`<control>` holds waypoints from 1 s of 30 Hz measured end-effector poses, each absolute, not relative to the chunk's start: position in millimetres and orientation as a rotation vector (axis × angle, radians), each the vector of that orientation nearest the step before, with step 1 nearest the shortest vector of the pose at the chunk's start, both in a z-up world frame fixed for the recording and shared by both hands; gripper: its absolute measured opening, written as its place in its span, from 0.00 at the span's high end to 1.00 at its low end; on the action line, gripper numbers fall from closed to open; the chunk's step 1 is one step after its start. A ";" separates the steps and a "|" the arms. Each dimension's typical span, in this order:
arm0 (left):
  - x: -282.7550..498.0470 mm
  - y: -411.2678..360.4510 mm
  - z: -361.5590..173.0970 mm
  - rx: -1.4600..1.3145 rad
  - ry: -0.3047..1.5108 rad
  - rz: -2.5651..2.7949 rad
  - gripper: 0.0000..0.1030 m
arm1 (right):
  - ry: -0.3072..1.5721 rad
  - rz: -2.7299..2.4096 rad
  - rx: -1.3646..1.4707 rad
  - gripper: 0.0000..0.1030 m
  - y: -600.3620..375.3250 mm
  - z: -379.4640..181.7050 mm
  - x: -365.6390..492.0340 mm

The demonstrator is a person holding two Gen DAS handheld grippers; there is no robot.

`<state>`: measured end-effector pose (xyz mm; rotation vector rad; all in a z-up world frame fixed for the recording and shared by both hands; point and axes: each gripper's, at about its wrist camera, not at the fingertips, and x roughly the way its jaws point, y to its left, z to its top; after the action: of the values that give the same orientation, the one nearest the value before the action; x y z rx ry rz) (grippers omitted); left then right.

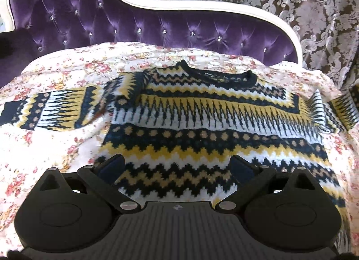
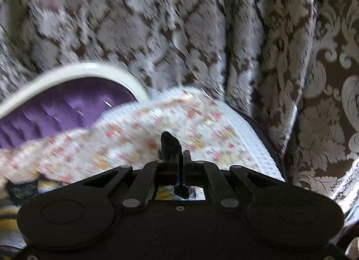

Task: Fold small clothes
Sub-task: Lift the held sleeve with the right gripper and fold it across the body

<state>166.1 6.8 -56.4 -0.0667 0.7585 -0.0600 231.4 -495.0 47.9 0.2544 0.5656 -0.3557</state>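
Observation:
A knitted sweater [image 1: 202,112] in navy, yellow and white zigzags lies flat, front up, on a floral quilt [image 1: 44,148], with its collar at the far side and both sleeves spread out sideways. My left gripper [image 1: 178,164] hovers over the sweater's lower part, open, with nothing between its fingers. In the blurred right wrist view, my right gripper [image 2: 181,155] is shut on a dark tip of sweater fabric [image 2: 170,142] that sticks up between the fingers. More of the sweater [image 2: 13,195] shows at the lower left there.
The quilt covers a purple tufted sofa back [image 1: 112,20] with a curved white frame [image 1: 202,11]. Brown and silver damask curtains [image 1: 314,24] hang behind and to the right. The quilt's right edge [image 2: 258,139] drops off toward the curtain [image 2: 291,80].

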 end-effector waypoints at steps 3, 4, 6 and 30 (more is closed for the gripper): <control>159.5 13.4 -52.3 -0.086 0.755 -0.060 0.02 | 0.530 -0.279 0.269 0.93 -474.7 80.6 226.0; 157.2 15.2 -51.5 -0.092 0.752 -0.060 0.02 | 0.518 -0.243 0.271 0.93 -464.6 92.1 225.4; 152.2 19.3 -50.1 -0.097 0.746 -0.059 0.02 | 0.516 -0.156 0.283 0.94 -441.1 113.7 226.4; 122.8 76.4 -47.7 -0.119 0.725 0.020 0.02 | 0.721 0.503 0.364 0.94 -133.9 44.2 308.0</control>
<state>122.8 76.4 -47.7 -0.1191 0.7245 0.0204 308.0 -133.9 44.2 0.3640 0.7210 0.5034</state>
